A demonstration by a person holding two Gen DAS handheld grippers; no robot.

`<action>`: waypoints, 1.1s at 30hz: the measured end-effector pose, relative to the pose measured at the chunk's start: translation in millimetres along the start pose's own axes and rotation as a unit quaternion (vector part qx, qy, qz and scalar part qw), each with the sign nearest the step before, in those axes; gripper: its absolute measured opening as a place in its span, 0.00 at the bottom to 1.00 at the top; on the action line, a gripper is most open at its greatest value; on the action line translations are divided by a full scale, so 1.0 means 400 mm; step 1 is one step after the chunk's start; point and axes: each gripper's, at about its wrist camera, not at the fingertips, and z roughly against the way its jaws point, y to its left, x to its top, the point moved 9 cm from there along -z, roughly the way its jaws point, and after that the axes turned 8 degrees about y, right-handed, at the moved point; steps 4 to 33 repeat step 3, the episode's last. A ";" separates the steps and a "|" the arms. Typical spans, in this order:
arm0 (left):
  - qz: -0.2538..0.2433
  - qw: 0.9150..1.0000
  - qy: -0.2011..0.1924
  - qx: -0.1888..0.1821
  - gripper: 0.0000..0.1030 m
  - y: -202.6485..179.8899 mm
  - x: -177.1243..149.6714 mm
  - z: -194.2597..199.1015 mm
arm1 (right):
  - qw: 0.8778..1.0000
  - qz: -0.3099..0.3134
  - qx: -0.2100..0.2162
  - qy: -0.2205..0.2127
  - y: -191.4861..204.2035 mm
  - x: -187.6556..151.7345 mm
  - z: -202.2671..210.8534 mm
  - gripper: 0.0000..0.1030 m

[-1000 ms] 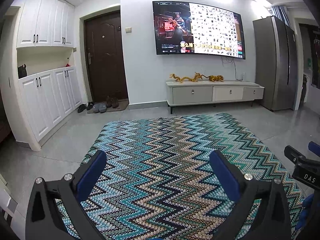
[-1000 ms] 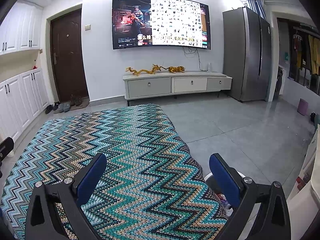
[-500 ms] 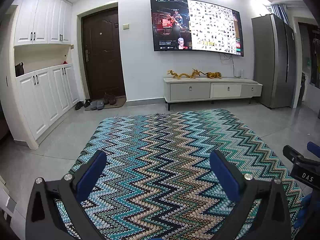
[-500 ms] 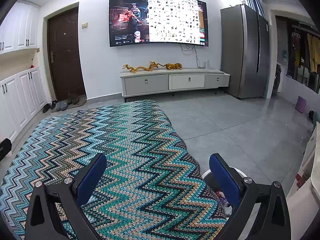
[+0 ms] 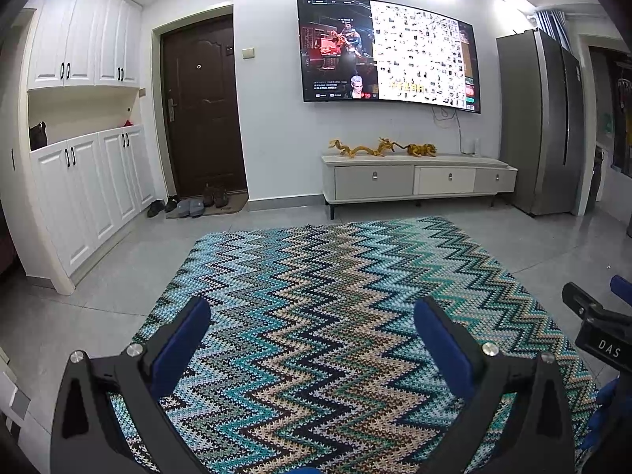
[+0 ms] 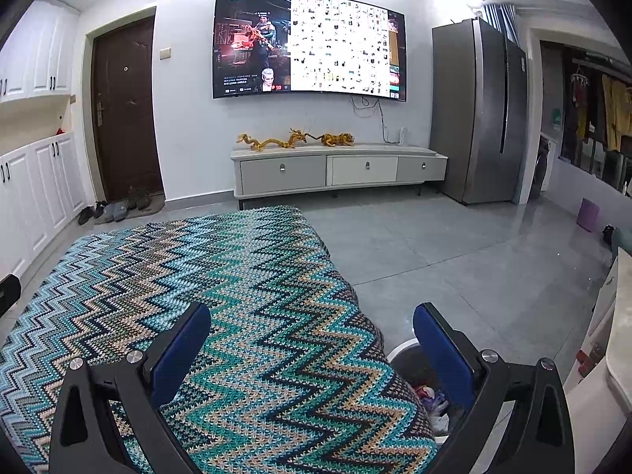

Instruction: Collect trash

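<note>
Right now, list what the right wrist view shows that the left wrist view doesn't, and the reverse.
Right wrist only: a white trash bin with rubbish inside beside the zigzag blanket's edge, a purple tub, hanging clothes. Left wrist only: the upper white cabinets in full, and the right gripper at the frame edge. Both: TV, door, TV stand, fridge, open left gripper.

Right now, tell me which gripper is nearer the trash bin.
Right. The right gripper hangs just above and left of the trash bin beside the zigzag cloth; the left gripper is farther left, over the cloth, bin unseen.
</note>
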 end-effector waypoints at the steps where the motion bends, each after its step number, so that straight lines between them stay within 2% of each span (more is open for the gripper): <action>1: 0.000 1.000 -0.001 -0.001 1.00 0.000 0.000 0.000 | 1.000 0.001 0.000 -0.001 0.001 0.001 0.001 1.00; 33: 0.001 1.000 -0.002 -0.001 1.00 0.001 0.000 0.001 | 1.000 0.003 -0.002 -0.002 0.002 0.002 0.000 1.00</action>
